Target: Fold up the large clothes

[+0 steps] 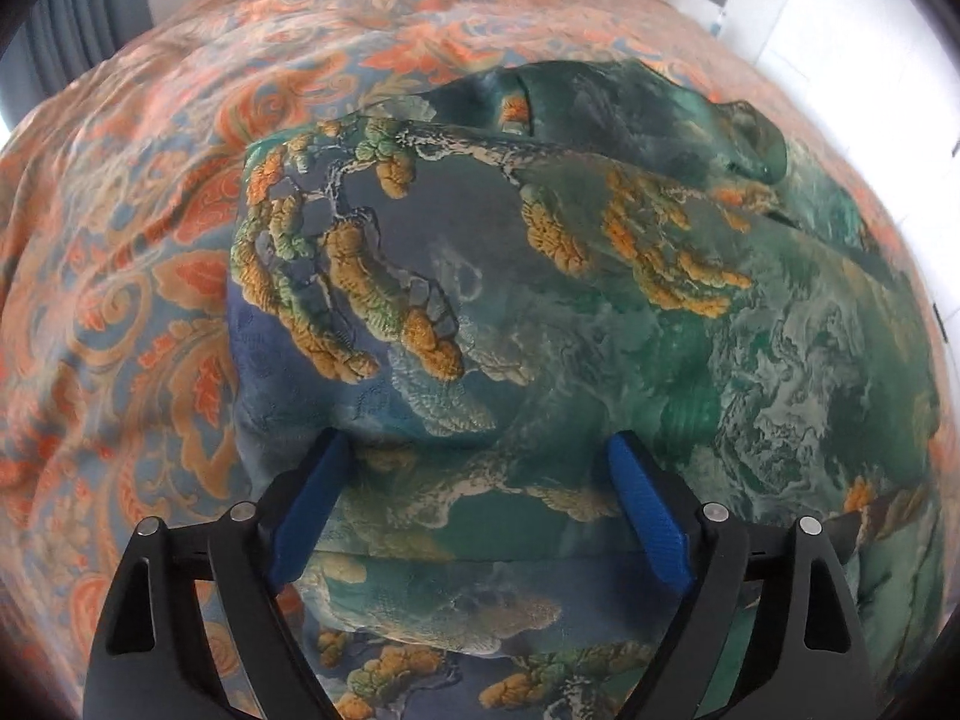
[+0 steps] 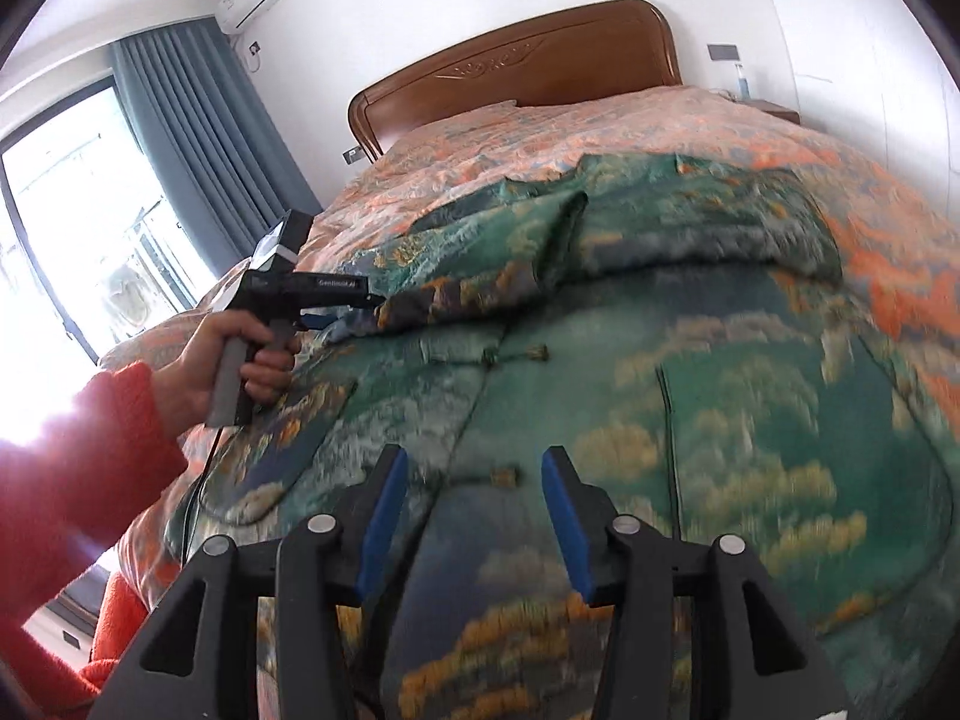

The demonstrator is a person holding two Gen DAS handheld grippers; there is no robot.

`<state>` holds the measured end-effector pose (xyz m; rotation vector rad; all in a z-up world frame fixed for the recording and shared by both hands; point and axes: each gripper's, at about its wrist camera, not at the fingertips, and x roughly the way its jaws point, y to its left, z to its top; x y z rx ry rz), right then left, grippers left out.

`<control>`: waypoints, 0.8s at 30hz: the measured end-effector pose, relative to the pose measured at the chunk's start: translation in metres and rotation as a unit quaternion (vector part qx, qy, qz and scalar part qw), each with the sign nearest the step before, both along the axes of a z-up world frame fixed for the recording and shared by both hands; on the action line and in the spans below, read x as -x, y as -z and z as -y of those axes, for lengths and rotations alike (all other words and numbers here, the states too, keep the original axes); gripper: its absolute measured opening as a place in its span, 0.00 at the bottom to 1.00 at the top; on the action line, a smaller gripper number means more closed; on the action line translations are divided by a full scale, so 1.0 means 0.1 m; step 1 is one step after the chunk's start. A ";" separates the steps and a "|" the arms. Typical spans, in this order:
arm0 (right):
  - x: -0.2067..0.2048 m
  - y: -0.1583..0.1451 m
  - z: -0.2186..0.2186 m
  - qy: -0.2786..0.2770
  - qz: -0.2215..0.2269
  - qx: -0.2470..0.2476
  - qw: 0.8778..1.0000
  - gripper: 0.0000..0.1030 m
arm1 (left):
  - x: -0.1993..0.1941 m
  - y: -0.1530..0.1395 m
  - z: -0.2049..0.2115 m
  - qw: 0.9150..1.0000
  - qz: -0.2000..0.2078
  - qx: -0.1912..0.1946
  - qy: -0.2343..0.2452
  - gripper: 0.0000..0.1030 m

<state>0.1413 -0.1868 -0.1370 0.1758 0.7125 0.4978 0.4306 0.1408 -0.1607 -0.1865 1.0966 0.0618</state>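
Left gripper (image 1: 480,450) over jacket (image 1: 540,300), bedspread (image 1: 120,240) around.

I see one large garment, a satiny green and blue jacket (image 2: 690,396) printed with orange-gold pine clusters and pale swirling clouds, lying spread over the bed. In the right wrist view its front faces up, the closure seam running from 6 o'clock toward 12 with small knotted fastenings along it. One sleeve (image 2: 480,282) is folded across the chest toward 9 o'clock. In the left wrist view the cloth (image 1: 540,312) lies in soft overlapping layers.
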 end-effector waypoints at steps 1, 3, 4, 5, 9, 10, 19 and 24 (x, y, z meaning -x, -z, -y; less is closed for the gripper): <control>0.02 0.01 0.02 0.001 -0.001 -0.003 1.000 0.46 | 0.01 -0.04 0.00 1.000 -0.004 -0.003 0.002 0.86; 0.03 0.03 0.06 0.004 -0.001 -0.009 1.000 0.46 | 0.02 -0.18 -0.02 1.000 0.000 0.005 0.001 0.85; 0.03 0.03 0.08 0.006 0.001 -0.010 1.000 0.46 | -0.01 -0.25 -0.03 1.000 0.006 0.012 0.001 0.85; 0.03 0.01 0.10 0.008 0.004 -0.013 1.000 0.46 | -0.03 -0.37 -0.06 1.000 0.020 0.021 -0.002 0.86; 0.07 -0.06 0.17 0.010 0.025 -0.020 0.999 0.46 | -0.31 -0.53 -0.14 0.999 0.035 0.015 -0.027 0.86; 0.07 -0.06 0.16 0.008 0.029 -0.019 0.999 0.46 | -0.37 -0.50 -0.14 0.999 0.032 0.010 -0.033 0.86; 0.04 0.16 0.13 0.000 0.010 -0.015 1.000 0.46 | -0.76 -0.01 -0.45 0.991 -0.008 0.016 -0.134 0.87; 0.05 0.23 0.11 -0.004 -0.002 -0.016 1.000 0.46 | -0.63 -0.05 -0.40 0.993 0.000 0.002 -0.119 0.86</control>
